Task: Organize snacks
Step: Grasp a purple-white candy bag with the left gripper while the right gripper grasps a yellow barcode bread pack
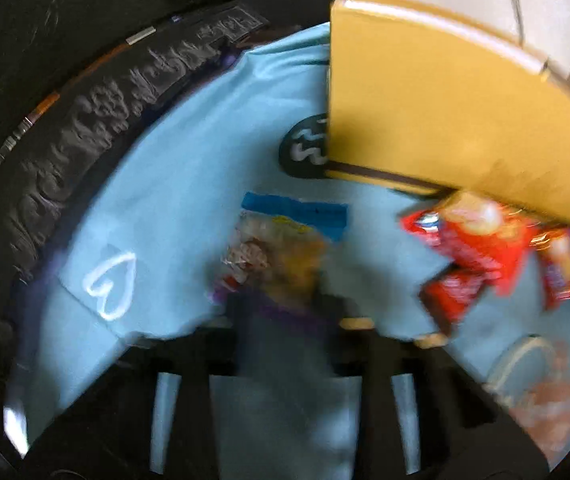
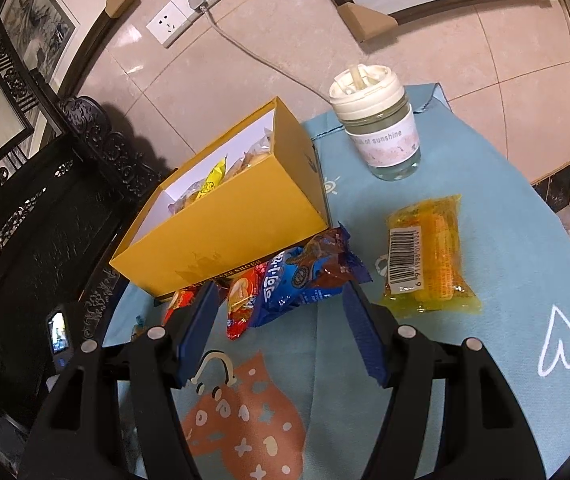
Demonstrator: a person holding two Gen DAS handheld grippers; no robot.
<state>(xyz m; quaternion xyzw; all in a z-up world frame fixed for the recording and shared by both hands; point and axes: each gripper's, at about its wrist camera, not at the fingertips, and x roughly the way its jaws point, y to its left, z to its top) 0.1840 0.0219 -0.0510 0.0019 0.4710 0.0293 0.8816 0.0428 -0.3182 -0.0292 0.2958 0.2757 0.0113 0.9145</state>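
1. Hovering over the desk, the right gripper is holding its jaws wide apart with nothing gripped. Its blue pads are standing on either side of the near end of a blue cookie packet, and they are not pressing on it.
2. The blue cookie packet is lying on the light-blue cloth that is covering the desk. It is overlapping a red snack packet, and both are resting against the near wall of a yellow shoe box.
3. The shoe box is sitting open at the left of the cloth, with several wrapped snacks already lying inside it.
4. A vacuum-packed corn cob is lying to the right of the packets, apart from them, with its barcode label facing up.
5. A glass cup with a cream lid is standing upright behind the corn, near the far corner of the box.
6. The left gripper is pointing steeply down at a clear snack packet with a blue top on the cloth. That view is smearing badly: the jaws are looking narrow, but I cannot tell whether they are clamping the packet.
7. In the left wrist view the shoe box is filling the upper right, with the red packets poking out beneath its edge.
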